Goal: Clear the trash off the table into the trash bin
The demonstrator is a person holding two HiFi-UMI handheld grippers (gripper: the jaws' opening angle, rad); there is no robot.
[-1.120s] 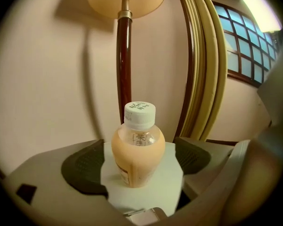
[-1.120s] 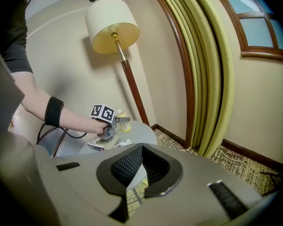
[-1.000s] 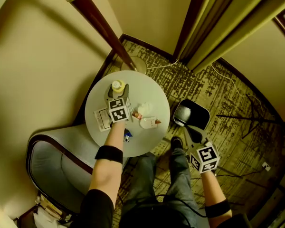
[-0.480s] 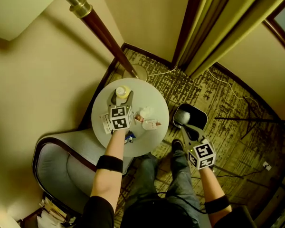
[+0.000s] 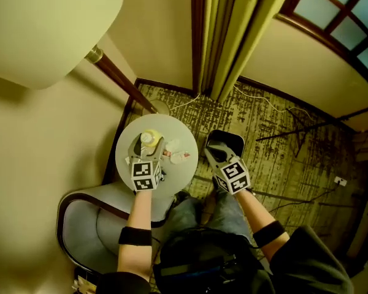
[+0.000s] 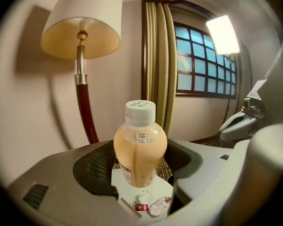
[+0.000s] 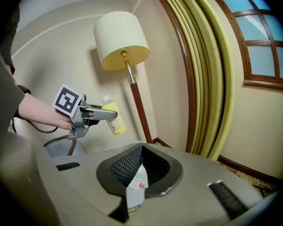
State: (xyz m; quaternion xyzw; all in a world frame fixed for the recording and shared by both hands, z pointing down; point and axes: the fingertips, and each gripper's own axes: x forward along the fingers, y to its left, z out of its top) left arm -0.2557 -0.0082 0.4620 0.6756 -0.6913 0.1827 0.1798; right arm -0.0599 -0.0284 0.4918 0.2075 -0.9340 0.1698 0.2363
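As the left fingers grip, the bottle sits between them.

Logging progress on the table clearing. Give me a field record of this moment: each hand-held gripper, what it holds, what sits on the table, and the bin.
left hand-held gripper: closed on the bottle, held in the air above the table
bottle: peach-coloured drink, white cap, upright
right hand-held gripper: shut on a white packet
table: round, white, wrappers lying on it
trash bin: black, on the carpet beside the table, under the right hand-held gripper in the head view
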